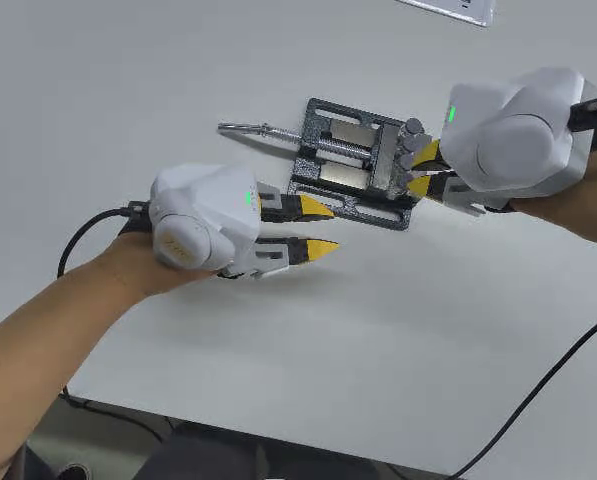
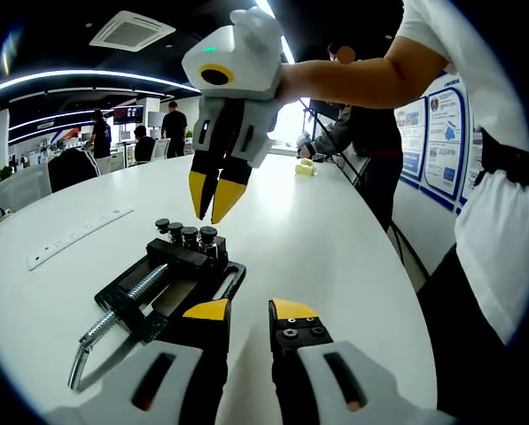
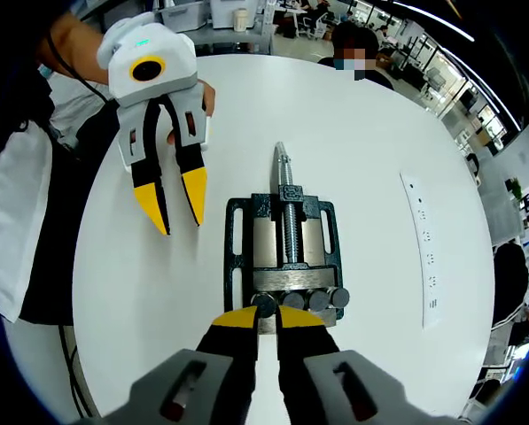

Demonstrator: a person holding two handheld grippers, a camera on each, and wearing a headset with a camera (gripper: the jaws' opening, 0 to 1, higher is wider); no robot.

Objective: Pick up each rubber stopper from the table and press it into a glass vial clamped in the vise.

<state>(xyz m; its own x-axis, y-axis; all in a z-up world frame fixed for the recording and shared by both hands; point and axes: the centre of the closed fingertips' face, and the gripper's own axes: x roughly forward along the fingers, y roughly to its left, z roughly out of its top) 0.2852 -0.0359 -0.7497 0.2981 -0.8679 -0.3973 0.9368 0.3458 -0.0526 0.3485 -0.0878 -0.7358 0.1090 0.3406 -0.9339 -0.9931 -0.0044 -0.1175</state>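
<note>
Head view: the right gripper (image 1: 423, 170), fingers narrowly parted and empty, hovers at the stoppers (image 1: 410, 140), which stand in a row on the right end of the vise (image 1: 353, 160) at top centre. We would press straight down, with no sideways shove. The left gripper (image 1: 330, 227), fingers open and empty, sits at centre left.

Left gripper view: we see bare table (image 1: 278, 330) right of the vise.

Right gripper view: the handle (image 1: 243, 128) points up the frame, clear of us. We have room on both sides.
</note>
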